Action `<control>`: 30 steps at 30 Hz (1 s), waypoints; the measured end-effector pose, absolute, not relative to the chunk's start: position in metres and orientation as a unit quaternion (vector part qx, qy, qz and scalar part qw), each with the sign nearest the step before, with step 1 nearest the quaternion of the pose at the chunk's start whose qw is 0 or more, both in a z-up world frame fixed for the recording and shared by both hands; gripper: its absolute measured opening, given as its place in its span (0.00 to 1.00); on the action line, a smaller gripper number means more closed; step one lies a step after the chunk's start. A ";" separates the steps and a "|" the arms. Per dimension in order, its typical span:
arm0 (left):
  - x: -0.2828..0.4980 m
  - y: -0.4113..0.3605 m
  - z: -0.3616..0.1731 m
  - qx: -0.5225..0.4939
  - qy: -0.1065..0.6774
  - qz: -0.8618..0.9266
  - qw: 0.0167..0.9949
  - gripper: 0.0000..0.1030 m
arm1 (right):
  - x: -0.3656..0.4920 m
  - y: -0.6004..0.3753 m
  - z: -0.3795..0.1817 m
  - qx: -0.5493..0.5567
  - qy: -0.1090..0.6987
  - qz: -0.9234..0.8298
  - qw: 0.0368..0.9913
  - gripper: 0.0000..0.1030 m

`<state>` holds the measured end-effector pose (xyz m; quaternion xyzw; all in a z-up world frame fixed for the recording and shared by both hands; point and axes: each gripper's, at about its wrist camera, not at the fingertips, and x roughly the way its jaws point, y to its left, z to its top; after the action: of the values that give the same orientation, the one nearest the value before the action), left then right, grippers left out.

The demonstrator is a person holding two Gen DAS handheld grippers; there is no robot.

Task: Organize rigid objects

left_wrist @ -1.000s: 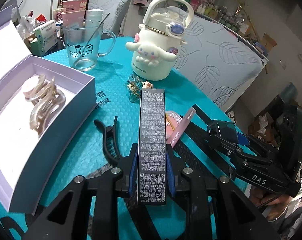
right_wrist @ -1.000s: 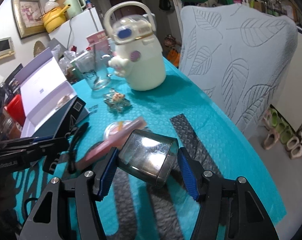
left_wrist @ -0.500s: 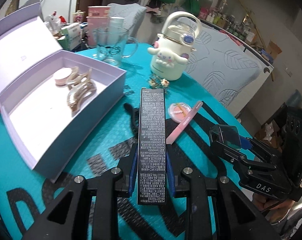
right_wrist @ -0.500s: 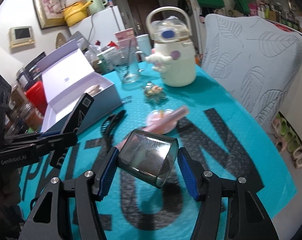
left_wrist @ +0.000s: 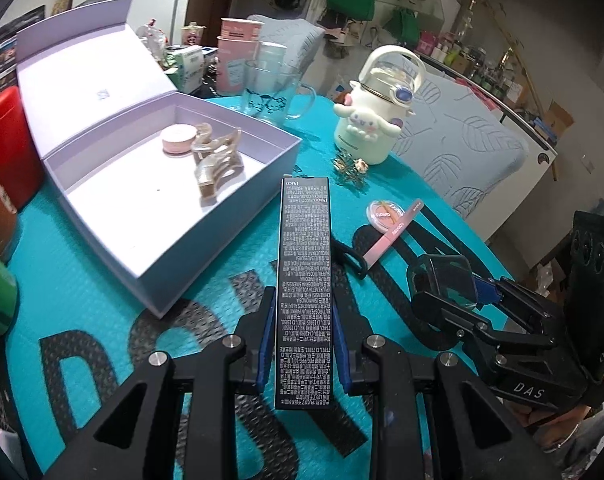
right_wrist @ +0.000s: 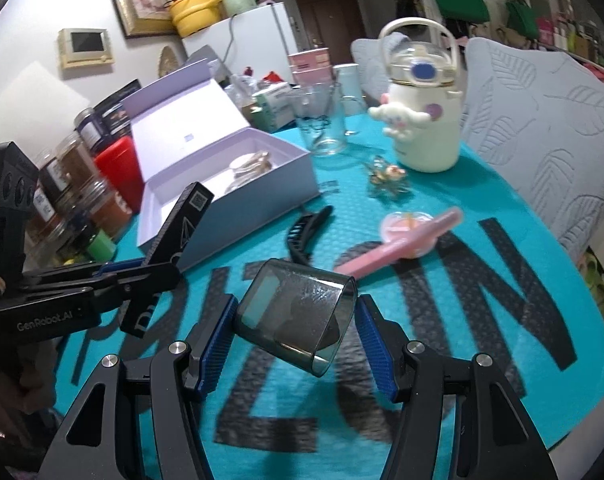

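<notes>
A round table under a teal mat (left_wrist: 102,292) with big black letters fills both views; its curved edge drops off on the right toward a leaf-patterned quilted cover (right_wrist: 542,120). The broadest bare stretch of mat lies in the foreground, over the letters.

An open lilac box (left_wrist: 222,216) sits at the left with its lid (left_wrist: 90,80) standing up behind. Its near corner points into the bare mat, and most of its floor is free. At the back of the floor a beige claw clip (left_wrist: 218,160) touches a round pink tin (left_wrist: 177,140).

Jars and a red canister (right_wrist: 116,172) crowd the table's left edge beside the box. Behind it stand a glass mug (left_wrist: 270,96) and a cream character bottle (left_wrist: 372,120), with a small gold hair ornament (left_wrist: 350,166) just in front of the bottle.

The left gripper (left_wrist: 302,340) is clamped on a long black carton (left_wrist: 305,280), raised over the mat near the box's corner. The right gripper (right_wrist: 298,332) grips a smoky transparent cup (right_wrist: 298,312) tilted on its side.

Between them, on the mat, a black hair clip (right_wrist: 306,232) lies near the box wall, and a pink stick (right_wrist: 402,244) rests across a round pink compact (right_wrist: 406,228).
</notes>
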<state>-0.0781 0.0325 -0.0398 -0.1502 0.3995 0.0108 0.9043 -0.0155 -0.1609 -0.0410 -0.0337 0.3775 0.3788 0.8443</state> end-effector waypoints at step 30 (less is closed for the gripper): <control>-0.118 0.089 -0.008 -0.168 0.352 0.061 0.919 0.24 | -0.049 -0.083 -0.013 -0.060 0.350 0.473 0.806 0.58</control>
<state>-0.1183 0.0890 -0.0084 -0.1680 0.3524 0.0613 0.9186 -0.0494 -0.0830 -0.0126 -0.0603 0.3503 0.4729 0.8062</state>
